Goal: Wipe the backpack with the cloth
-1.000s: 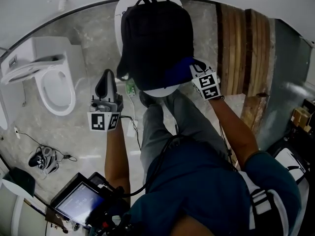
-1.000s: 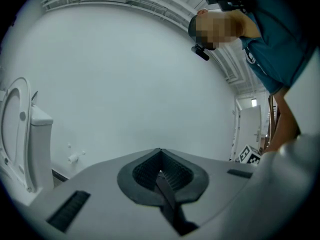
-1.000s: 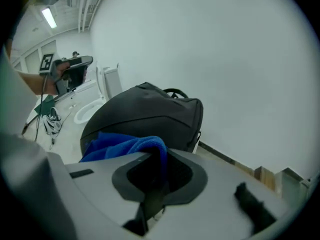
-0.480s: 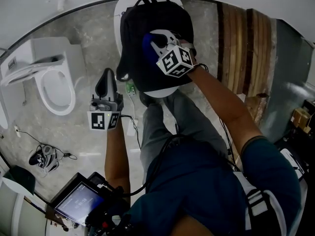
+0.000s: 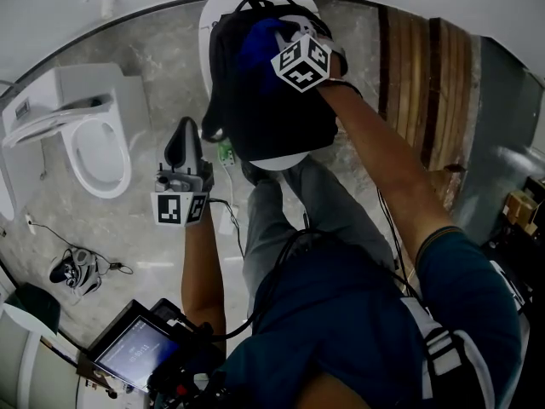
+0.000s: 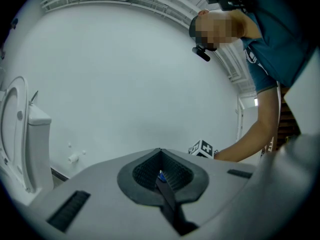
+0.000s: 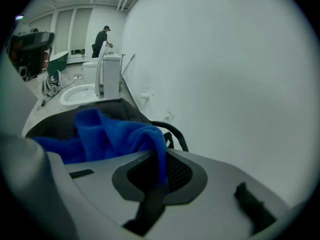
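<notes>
Pinching the blue cloth in closed jaws to wipe with it, the right gripper presses it on the black backpack's far end at upper centre, while the left gripper, jaws together and empty, hangs aside, out of the way.

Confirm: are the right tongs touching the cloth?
Touching. The right gripper view shows the blue cloth running down into the right tongs, pinched between their closed jaws.
</notes>
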`<state>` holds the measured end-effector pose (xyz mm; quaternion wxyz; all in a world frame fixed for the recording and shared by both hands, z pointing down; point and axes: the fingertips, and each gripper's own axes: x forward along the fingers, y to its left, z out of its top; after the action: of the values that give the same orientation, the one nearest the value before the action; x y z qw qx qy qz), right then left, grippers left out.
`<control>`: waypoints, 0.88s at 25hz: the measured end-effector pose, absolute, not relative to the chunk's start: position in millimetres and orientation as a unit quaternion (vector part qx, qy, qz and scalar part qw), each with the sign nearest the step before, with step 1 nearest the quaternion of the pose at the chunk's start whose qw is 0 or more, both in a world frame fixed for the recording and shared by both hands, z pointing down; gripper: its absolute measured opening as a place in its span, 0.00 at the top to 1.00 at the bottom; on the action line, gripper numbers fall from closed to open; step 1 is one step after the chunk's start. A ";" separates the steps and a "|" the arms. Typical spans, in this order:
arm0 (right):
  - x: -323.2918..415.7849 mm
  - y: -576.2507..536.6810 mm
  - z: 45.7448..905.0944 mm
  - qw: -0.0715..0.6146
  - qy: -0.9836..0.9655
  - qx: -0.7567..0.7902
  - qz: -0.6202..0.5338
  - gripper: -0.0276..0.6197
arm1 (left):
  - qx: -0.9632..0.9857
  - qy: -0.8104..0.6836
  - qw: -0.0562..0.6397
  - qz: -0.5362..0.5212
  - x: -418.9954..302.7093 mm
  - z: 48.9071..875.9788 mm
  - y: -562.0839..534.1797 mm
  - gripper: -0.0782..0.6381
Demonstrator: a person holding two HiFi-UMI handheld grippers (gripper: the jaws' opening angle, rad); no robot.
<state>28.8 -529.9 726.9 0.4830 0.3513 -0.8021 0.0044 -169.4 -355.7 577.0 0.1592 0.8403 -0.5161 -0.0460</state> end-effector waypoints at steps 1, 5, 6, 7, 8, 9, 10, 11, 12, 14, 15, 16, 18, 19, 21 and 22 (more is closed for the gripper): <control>43.8 -524.6 724.0 0.482 -0.798 0.362 0.009 0.91 | 0.840 -0.516 0.160 -0.046 -169.7 576.5 -355.4 0.89; 94.8 -484.8 714.5 0.467 -0.786 0.403 0.041 0.91 | 0.843 -0.513 0.159 -0.043 -167.8 575.0 -354.7 0.89; 104.3 -472.6 712.7 0.459 -0.784 0.414 0.053 0.91 | 0.843 -0.511 0.159 -0.042 -166.6 574.5 -355.3 0.89; 111.4 -459.8 710.5 0.450 -0.783 0.425 0.065 0.91 | 0.844 -0.510 0.159 -0.042 -165.3 573.4 -355.9 0.89; 115.9 -446.5 708.1 0.439 -0.783 0.434 0.076 0.91 | 0.845 -0.509 0.159 -0.042 -164.0 571.5 -356.3 0.89; 118.1 -432.4 706.1 0.430 -0.783 0.441 0.087 0.91 | 0.847 -0.507 0.158 -0.042 -162.9 569.1 -356.1 0.89; 118.8 -417.6 705.1 0.421 -0.783 0.446 0.099 0.91 | 0.848 -0.505 0.158 -0.042 -162.1 566.3 -355.4 0.89; 118.8 -402.4 705.2 0.415 -0.782 0.451 0.112 0.91 | 0.849 -0.503 0.158 -0.041 -161.4 563.3 -354.2 0.89; 118.2 -387.4 705.7 0.410 -0.781 0.454 0.123 0.91 | 0.850 -0.501 0.157 -0.039 -160.7 559.8 -352.7 0.89; 115.1 -359.4 707.5 0.402 -0.780 0.457 0.146 0.91 | 0.853 -0.497 0.156 -0.037 -159.8 551.5 -349.2 0.89; 114.0 -346.6 709.3 0.398 -0.778 0.460 0.160 0.91 | 0.854 -0.495 0.154 -0.037 -159.5 546.9 -347.1 0.89; 114.2 -334.6 712.1 0.392 -0.774 0.465 0.178 0.91 | 0.856 -0.493 0.153 -0.036 -159.3 542.0 -344.8 0.89; 119.3 -311.7 722.6 0.380 -0.763 0.477 0.214 0.91 | 0.859 -0.489 0.151 -0.035 -158.9 532.1 -339.2 0.89; 123.0 -300.3 729.6 0.378 -0.756 0.482 0.230 0.91 | 0.860 -0.486 0.150 -0.034 -158.5 527.4 -336.0 0.89; 126.0 -279.0 740.5 0.373 -0.749 0.484 0.256 0.91 | 0.864 -0.480 0.148 -0.034 -157.1 518.7 -328.4 0.89; 124.8 -268.8 744.4 0.371 -0.749 0.479 0.266 0.91 | 0.866 -0.476 0.146 -0.033 -156.3 514.6 -324.4 0.89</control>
<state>124.8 -268.8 744.4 0.3713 0.4791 -0.7495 0.2663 -156.3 -324.4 514.6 0.1463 0.8663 -0.4765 -0.0327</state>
